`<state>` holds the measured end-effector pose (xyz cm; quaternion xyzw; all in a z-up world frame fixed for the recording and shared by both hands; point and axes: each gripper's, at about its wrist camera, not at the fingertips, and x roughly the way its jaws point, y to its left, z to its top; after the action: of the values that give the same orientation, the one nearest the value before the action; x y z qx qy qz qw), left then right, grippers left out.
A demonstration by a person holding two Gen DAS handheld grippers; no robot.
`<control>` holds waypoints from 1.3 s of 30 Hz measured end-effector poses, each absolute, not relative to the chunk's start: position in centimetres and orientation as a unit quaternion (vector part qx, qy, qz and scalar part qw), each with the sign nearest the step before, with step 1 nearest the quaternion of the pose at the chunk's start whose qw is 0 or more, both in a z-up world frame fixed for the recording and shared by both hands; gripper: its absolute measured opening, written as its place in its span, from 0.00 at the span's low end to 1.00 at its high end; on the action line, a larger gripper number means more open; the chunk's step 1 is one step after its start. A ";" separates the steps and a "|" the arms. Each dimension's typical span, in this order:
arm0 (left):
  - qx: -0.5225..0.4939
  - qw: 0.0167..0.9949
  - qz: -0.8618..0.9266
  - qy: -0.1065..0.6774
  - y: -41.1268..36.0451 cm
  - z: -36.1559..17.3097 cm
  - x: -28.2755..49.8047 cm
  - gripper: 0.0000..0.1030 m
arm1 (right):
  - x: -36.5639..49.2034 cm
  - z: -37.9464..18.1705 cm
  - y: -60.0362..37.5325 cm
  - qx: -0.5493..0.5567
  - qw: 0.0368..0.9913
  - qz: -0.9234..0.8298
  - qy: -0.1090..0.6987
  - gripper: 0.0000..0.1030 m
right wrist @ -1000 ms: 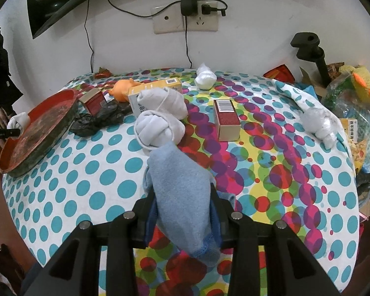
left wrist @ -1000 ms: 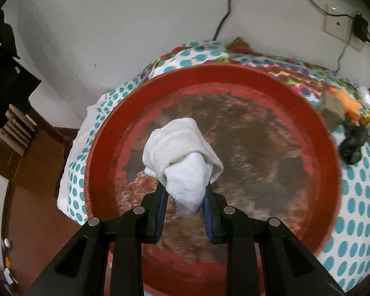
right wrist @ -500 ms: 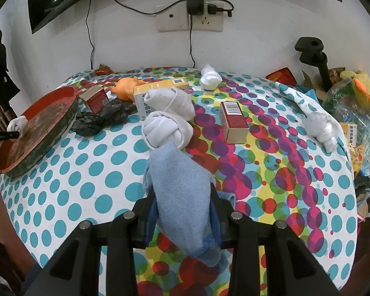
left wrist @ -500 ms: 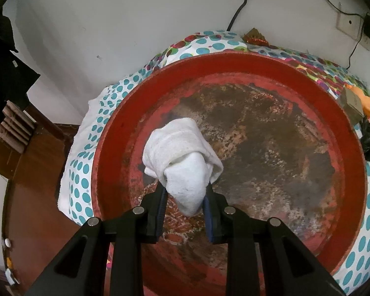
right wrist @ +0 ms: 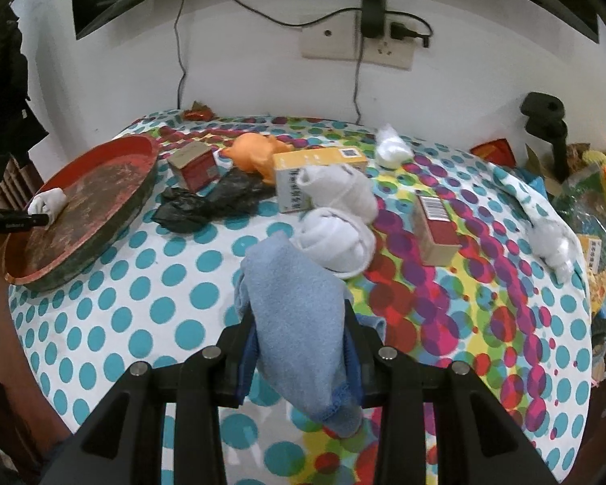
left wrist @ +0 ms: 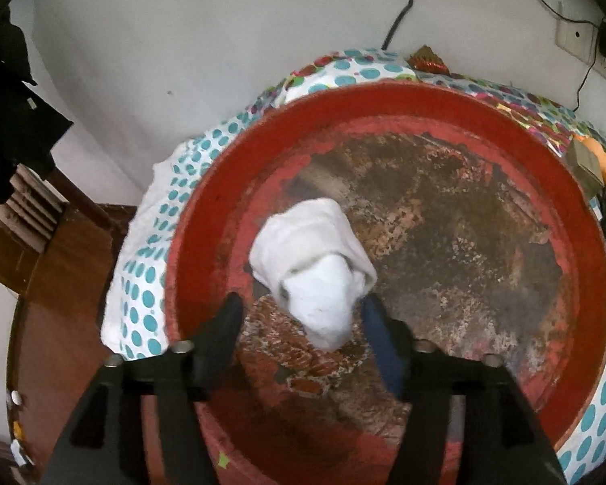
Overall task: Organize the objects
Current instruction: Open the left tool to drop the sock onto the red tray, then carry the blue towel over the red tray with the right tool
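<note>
A rolled white sock [left wrist: 315,266] lies in the worn red round tray [left wrist: 586,250]. My left gripper [left wrist: 303,319] is open, its fingers spread either side of the sock's near end. The tray [right wrist: 141,149] with the sock [right wrist: 46,200] also shows at the left of the right wrist view. My right gripper [right wrist: 301,343] is shut on a light blue cloth [right wrist: 299,307] and holds it above the dotted tablecloth [right wrist: 141,303].
On the table are two white sock rolls [right wrist: 335,242], a yellow box [right wrist: 315,165], two red-brown boxes [right wrist: 436,226], a black bag [right wrist: 206,202], an orange toy [right wrist: 254,153] and white bundles [right wrist: 553,242]. Clutter lines the right edge. A wall socket [right wrist: 359,44] is behind.
My left gripper has opened and let go of the white sock, which now lies in the tray. My right gripper still holds the blue cloth and has shifted slightly.
</note>
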<state>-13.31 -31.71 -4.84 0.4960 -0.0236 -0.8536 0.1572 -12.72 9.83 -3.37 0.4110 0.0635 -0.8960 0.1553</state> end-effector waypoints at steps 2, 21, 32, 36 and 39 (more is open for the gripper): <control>0.491 0.160 -0.856 -0.028 -31.7 -4.5 -13.1 0.71 | -12.8 -3.2 9.1 0.411 0.161 -0.895 0.068 0.35; 0.464 0.145 -0.874 0.028 -31.5 -1.1 -7.7 0.87 | -13.3 0.0 -4.0 0.374 0.262 -0.881 0.123 0.35; 0.463 0.158 -0.871 0.034 -32.4 -0.9 -4.3 0.89 | -14.6 -0.2 -13.6 0.379 0.327 -0.855 0.137 0.35; 0.466 0.169 -0.868 0.039 -33.3 -1.1 -3.4 0.89 | -15.1 -0.7 -16.7 0.382 0.343 -0.844 0.153 0.35; 0.468 0.179 -0.864 0.050 -34.2 -1.3 -2.6 0.89 | -15.6 -1.2 -18.8 0.388 0.351 -0.837 0.158 0.35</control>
<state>-2.60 -34.20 -1.28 0.4681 0.0497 -0.8640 0.1789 -15.56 -18.80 -1.19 0.3879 0.1578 -0.8375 0.3512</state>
